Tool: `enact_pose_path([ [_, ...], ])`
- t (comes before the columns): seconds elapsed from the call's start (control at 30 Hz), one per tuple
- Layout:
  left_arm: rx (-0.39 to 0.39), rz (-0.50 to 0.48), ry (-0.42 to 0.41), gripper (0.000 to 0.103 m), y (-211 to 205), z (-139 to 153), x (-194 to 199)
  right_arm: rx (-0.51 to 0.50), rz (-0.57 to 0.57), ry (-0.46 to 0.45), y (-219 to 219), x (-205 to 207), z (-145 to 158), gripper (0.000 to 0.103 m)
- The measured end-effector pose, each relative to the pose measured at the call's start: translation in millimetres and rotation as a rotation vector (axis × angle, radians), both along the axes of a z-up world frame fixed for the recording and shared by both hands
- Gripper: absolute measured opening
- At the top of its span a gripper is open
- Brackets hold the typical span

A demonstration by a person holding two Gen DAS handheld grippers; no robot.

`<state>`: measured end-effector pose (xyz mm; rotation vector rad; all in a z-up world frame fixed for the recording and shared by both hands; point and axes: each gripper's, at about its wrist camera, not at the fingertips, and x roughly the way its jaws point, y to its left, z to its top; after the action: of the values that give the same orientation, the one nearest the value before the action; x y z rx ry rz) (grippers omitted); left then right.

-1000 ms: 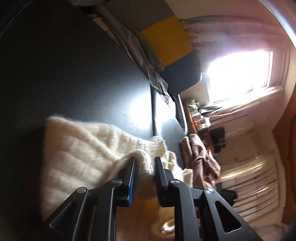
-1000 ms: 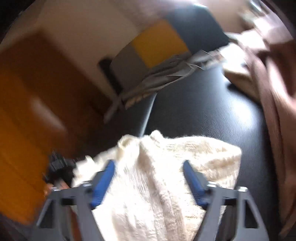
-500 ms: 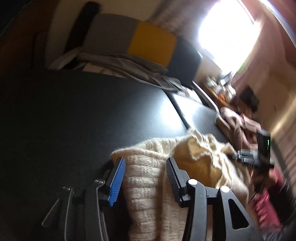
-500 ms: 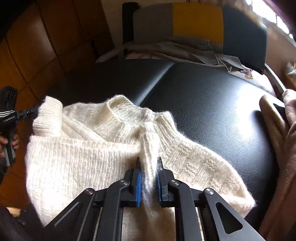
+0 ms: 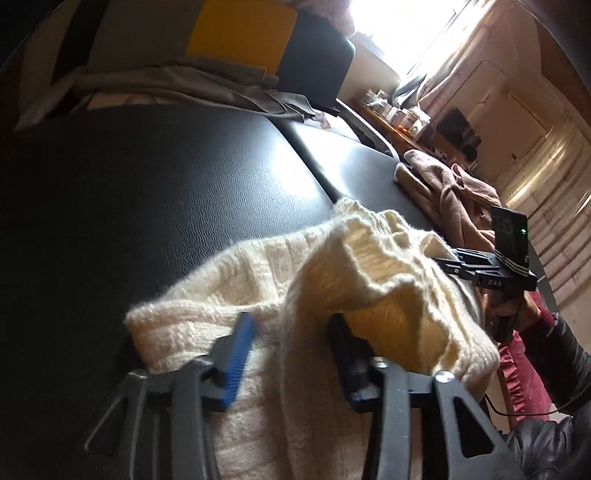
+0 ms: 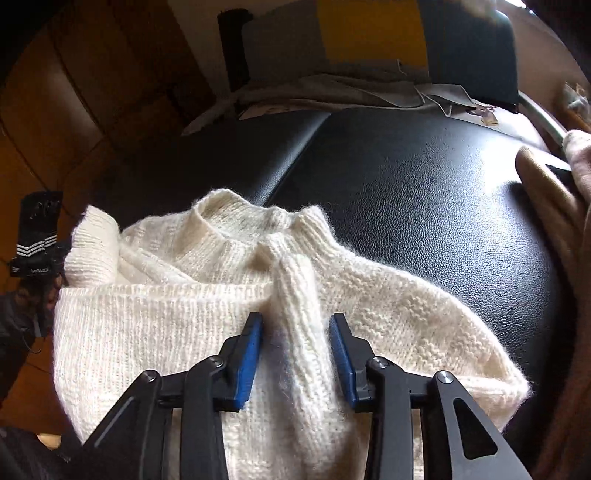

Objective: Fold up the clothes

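Note:
A cream knit sweater [image 6: 166, 325] lies on the black leather seat [image 6: 424, 192], collar pointing away, with a ribbed sleeve folded up its middle. My right gripper [image 6: 295, 343] straddles that sleeve; its jaws are opening and the pads stand clear of the knit. In the left wrist view the sweater [image 5: 258, 266] bunches up at the seat's [image 5: 166, 184] near edge. My left gripper [image 5: 290, 350] has a raised fold between its jaws, which are closing. The blue left pad [image 5: 240, 347] still shows bare. Knit drapes over the right finger.
A brown garment [image 5: 454, 199] is heaped at the seat's right end, also seen in the right wrist view [image 6: 546, 206]. Grey cloth [image 6: 332, 88] lies along the back under a grey, yellow and dark blue cushion [image 6: 369, 29]. A person's dark sleeve [image 5: 554, 350] shows at right.
My right gripper came down wide, pinched the folded sleeve, and has now let it go. My left gripper released the cuff, rolled upright, and now stands around a fold of the sweater.

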<state>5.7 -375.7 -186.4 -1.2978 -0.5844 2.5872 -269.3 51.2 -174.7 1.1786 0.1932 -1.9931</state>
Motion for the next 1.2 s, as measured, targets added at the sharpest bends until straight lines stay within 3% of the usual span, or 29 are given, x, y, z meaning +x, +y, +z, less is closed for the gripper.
enact_pose_path([
  [0.03, 0.003, 0.014, 0.017, 0.005, 1.4, 3.9, 2.0, 0.004, 0.002, 0.014, -0.9, 1.7, 0.7, 0.037],
  [0.17, 0.041, 0.074, 0.090, 0.005, 2.5, 21.5, 16.5, 0.035, 0.008, 0.084, -6.0, 14.7, 11.7, 0.011],
  [0.47, 0.128, 0.226, 0.172, 0.004, -18.3, 42.2, 60.8, -0.004, -0.048, 0.204, 18.4, 33.3, 54.3, 0.011],
  [0.7, 0.179, 0.353, 0.215, 0.000, -45.5, 49.5, 56.0, -0.005, -0.215, 0.245, 53.7, 6.3, 69.3, 0.011],
  [0.87, 0.164, 0.368, 0.100, 0.000, -53.1, 24.9, 30.9, 0.000, -0.338, 0.183, 74.7, -23.8, 47.9, 0.011],
  [0.9, 0.165, 0.355, 0.079, 0.002, -52.2, 19.6, 27.3, -0.023, -0.353, 0.144, 79.6, -28.3, 41.2, 0.011],
  [0.93, 0.171, 0.332, 0.066, 0.010, -49.6, 15.0, 25.7, -0.060, -0.349, 0.104, 83.0, -29.6, 36.1, 0.011],
  [0.97, 0.178, 0.309, 0.054, 0.019, -47.0, 10.4, 24.1, -0.106, -0.331, 0.065, 85.2, -29.3, 31.2, 0.014],
  [1.03, 0.176, 0.273, 0.036, 0.023, -43.5, 4.1, 21.8, -0.186, -0.287, -0.012, 87.0, -27.6, 22.9, 0.019],
  [1.17, 0.191, 0.239, 0.018, 0.038, -40.1, -2.5, 17.2, -0.240, -0.223, -0.069, 82.0, -20.0, 17.5, 0.066],
  [1.2, 0.174, 0.230, 0.016, 0.042, -37.6, -2.3, 15.6, -0.237, -0.215, -0.068, 80.6, -18.0, 17.9, 0.067],
])
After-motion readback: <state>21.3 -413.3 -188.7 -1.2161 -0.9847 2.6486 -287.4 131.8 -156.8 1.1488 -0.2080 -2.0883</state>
